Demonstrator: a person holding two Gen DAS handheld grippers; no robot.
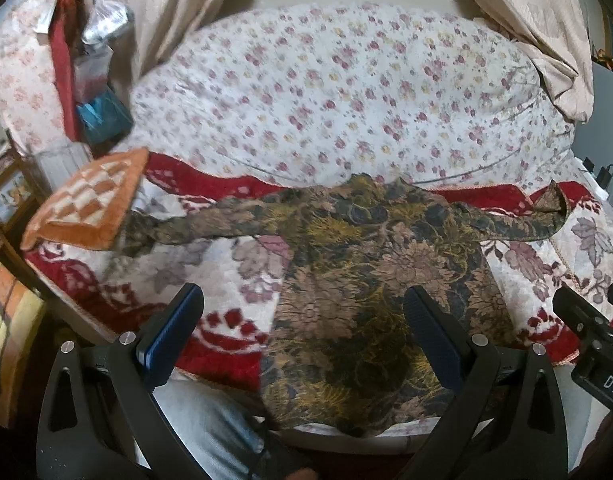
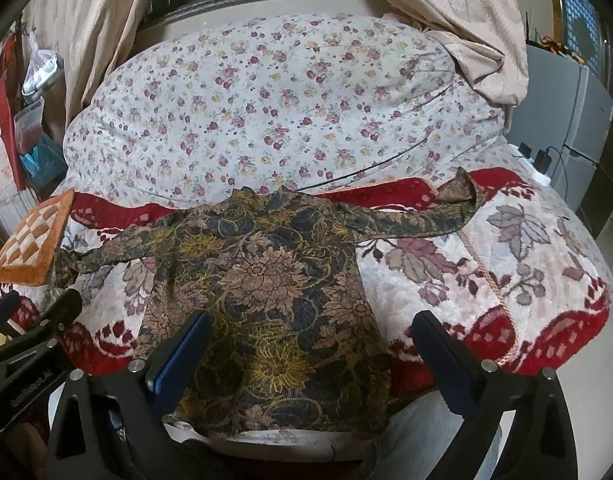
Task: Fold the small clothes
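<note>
A dark long-sleeved top with a gold and brown flower print (image 1: 370, 280) (image 2: 274, 292) lies flat on the bed, neck toward the far side, both sleeves spread out sideways. Its hem hangs slightly over the near edge. My left gripper (image 1: 302, 304) hovers above the top's lower left part, jaws wide apart, nothing between them. My right gripper (image 2: 312, 332) stands open over the lower right part of the top, also empty. Each gripper shows at the edge of the other's view: the right gripper's body (image 1: 594, 340) and the left gripper's body (image 2: 30, 340).
The bed carries a red and cream leaf-pattern blanket (image 2: 506, 256). Behind it lies a bulky white flowered quilt (image 2: 274, 112). An orange checked cushion (image 1: 90, 200) sits at the left edge over one sleeve end. Curtains (image 2: 446, 8) hang at the back; clutter stands left of the bed.
</note>
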